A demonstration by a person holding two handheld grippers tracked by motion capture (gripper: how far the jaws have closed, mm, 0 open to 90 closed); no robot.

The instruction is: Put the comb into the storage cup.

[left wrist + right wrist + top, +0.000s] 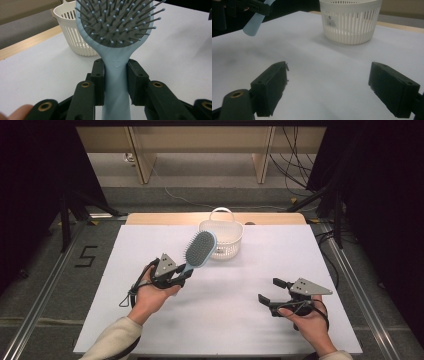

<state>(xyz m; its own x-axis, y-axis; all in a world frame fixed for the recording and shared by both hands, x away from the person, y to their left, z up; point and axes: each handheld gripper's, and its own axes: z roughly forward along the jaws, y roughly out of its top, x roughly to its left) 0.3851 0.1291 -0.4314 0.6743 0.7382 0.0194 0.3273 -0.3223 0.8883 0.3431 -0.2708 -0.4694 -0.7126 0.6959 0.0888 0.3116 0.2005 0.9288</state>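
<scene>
A pale blue hairbrush (116,75) is held clear of the table, its smooth plastic handle clamped between the two black pads of the left gripper (181,276), which are closed snugly on either side of it. In the left gripper view the handle is seen to widen into a rounded paddle head set with a grey, finely dotted cushion and stiff grey bristles, each ending in a small ball tip. In the high view the brush is angled up and away from the left hand (152,295), its head reaching toward the basket (227,251) — whether it touches the rim cannot be told.

The right gripper (267,291) is held low over the white table (220,320), well apart from the brush; its blocky matt-black jaws are spread wide, with nothing between them.

Farther off, the basket is seen standing upright on the table near its far edge — white plastic, round, slotted along its wall, with a looped handle at the back.
</scene>
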